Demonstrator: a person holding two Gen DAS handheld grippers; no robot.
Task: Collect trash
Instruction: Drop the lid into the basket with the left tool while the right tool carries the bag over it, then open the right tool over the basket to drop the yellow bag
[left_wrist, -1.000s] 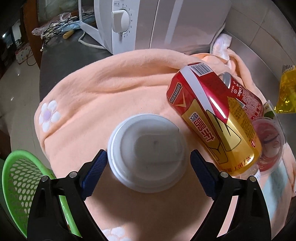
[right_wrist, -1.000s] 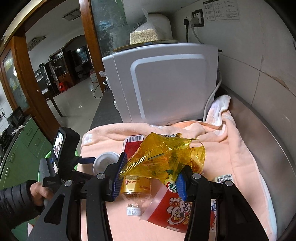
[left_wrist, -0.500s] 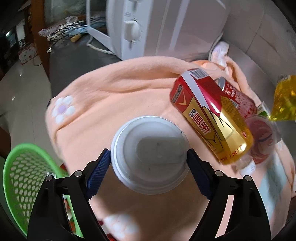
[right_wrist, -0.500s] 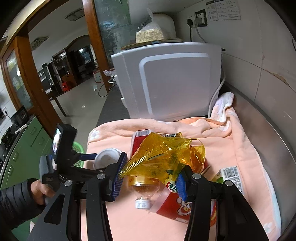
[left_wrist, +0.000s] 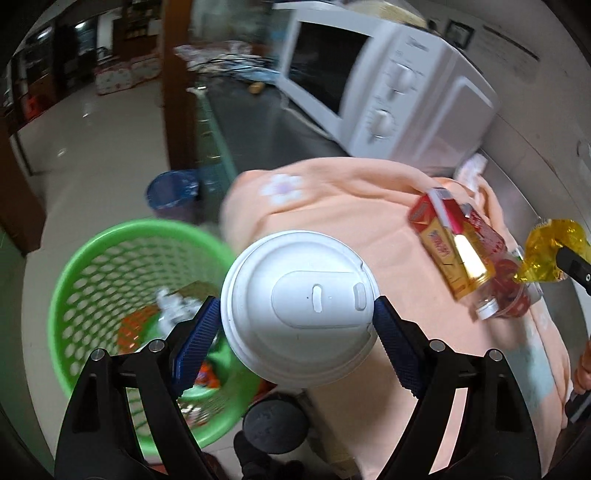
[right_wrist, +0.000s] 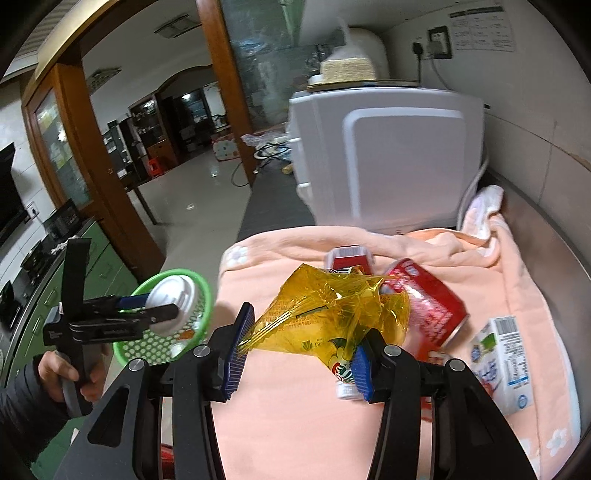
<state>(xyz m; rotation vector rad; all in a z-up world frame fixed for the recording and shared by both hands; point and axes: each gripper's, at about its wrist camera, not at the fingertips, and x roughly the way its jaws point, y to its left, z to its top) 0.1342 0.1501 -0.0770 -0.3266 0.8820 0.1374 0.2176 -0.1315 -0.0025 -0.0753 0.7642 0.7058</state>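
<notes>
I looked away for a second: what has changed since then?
The left gripper closed on the white lidded cup, lifted it off the peach towel and swung it toward the green mesh basket. The right gripper still holds the yellow wrapper.

The left gripper (left_wrist: 297, 323), closed on the white lidded cup (left_wrist: 299, 308), now carries it off the peach towel (left_wrist: 351, 210) toward the green basket (left_wrist: 122, 258) at 9 o'clock. In the right wrist view the cup (right_wrist: 171, 301) now hangs over the basket (right_wrist: 199, 317). The microwave (left_wrist: 373, 92) has swung to 1 o'clock, and the red-and-gold carton (left_wrist: 448, 251) to 3 o'clock.
</notes>
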